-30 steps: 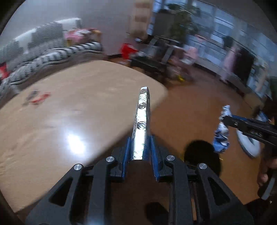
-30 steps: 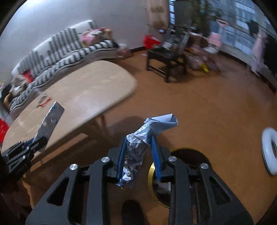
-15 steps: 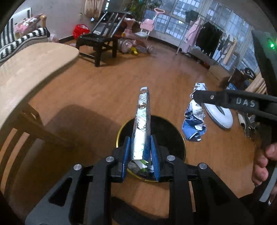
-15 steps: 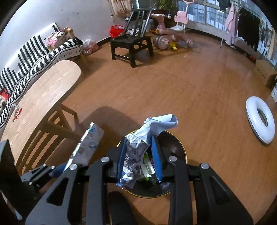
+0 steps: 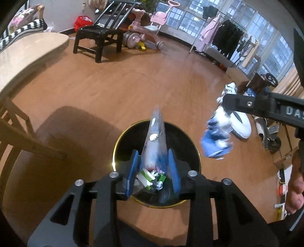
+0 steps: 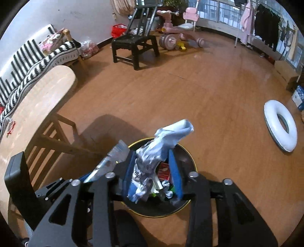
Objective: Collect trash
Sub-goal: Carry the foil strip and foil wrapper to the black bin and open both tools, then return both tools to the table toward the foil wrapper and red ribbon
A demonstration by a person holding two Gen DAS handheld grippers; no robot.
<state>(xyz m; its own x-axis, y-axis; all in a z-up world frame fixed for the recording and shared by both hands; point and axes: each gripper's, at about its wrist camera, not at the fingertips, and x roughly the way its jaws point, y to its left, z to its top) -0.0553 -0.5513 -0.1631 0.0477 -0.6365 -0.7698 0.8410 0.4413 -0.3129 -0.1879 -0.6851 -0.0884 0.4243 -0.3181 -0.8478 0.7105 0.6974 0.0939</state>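
A black round bin with a gold rim stands on the floor below both grippers, with several bits of trash inside. My left gripper has opened and a silver foil wrapper hangs blurred between its blue pads above the bin. My right gripper has its jaws spread, with a crumpled blue-and-silver wrapper loose between them over the bin. That wrapper also shows blurred in the left wrist view.
A light wooden table with slatted legs stands to the left. A black chair, pink ride-on toys, a striped sofa and a white swim ring lie around on the wooden floor.
Both grippers moved down closer over the bin. Both sets of jaws have spread, and the two wrappers have come loose and blur as they slip.
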